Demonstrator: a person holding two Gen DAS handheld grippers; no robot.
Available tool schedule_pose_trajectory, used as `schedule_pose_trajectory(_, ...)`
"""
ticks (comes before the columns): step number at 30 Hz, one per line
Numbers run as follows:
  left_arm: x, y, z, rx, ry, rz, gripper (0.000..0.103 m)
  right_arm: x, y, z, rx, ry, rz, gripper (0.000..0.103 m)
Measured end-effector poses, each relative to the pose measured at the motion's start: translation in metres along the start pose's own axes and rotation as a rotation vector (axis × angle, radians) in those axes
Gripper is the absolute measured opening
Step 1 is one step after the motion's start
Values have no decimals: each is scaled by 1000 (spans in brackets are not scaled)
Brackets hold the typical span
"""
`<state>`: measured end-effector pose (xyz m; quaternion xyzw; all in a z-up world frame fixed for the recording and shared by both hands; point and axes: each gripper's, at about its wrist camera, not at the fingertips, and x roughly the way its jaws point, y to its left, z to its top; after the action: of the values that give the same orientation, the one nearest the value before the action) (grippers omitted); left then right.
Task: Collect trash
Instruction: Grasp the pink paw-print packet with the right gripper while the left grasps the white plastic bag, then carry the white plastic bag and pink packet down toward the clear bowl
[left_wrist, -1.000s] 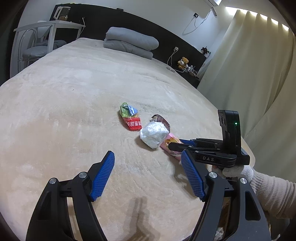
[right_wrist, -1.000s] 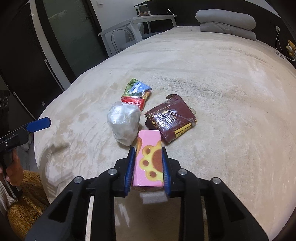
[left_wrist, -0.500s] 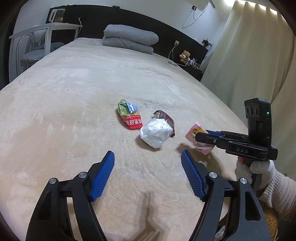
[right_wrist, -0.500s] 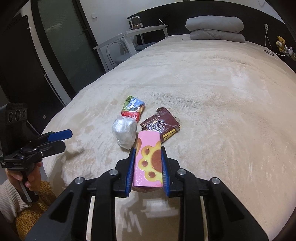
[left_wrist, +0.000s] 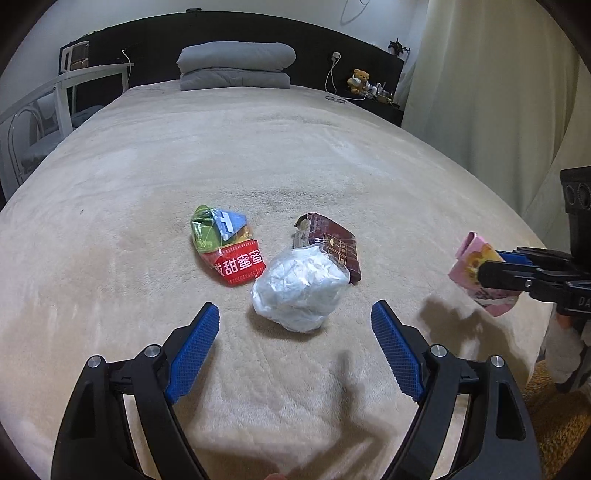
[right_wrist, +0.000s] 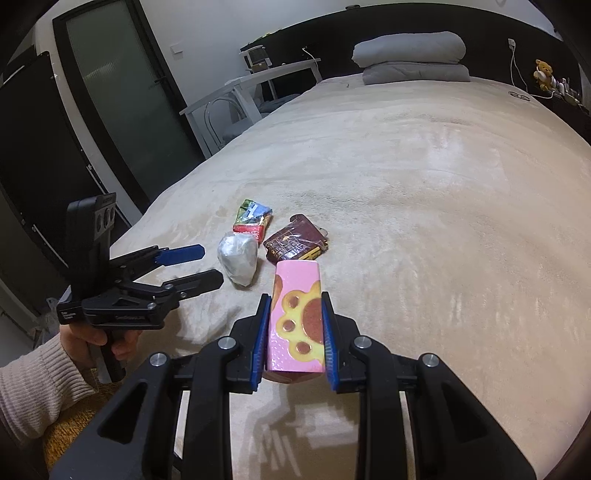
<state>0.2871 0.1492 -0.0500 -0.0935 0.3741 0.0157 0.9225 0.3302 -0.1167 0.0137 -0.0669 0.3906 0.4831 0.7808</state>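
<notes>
Right claw (right_wrist: 294, 334) pinching pink packet (right_wrist: 296, 319) lifted off bed (right_wrist: 424, 206), left claw (left_wrist: 295, 332) just widening, empty, spread before white wad (left_wrist: 299, 290), red wrapper (left_wrist: 231, 251) and brown wrapper (left_wrist: 332, 245) just beyond on bed.

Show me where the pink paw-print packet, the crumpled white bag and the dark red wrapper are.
pink paw-print packet (right_wrist: 297, 325), right wrist view, on the paw print.
crumpled white bag (left_wrist: 299, 286), left wrist view, middle of the crumple.
dark red wrapper (right_wrist: 295, 242), right wrist view, centre of its top face.
</notes>
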Motion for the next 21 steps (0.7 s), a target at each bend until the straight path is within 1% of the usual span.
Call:
schedule_pose_trajectory(4,15,-4,5,16,8,26,83,-4,-9,-4,6,4,-13,27)
schedule_pose_trajectory(9,19,-8,10,7,-10,44,81,-8,-13,-5,7,3,-12,27)
schedule_pose_trajectory(11,22,-9,11,5,-4,48,60,-9,-14,-5,9,2,-12,27)
schedule_pose_trajectory(12,26,-11,14,7,-1,66,58,-9,-15,-5,11,2,-12,27)
schedule_pose_trajectory(15,25,-11,15,3,-9,57,55,-10,-16,-5,14,-1,-14,27)
schedule_pose_trajectory(21,13,-12,11,6,-28,73,52,-14,-15,-6,17,-8,-23,27)
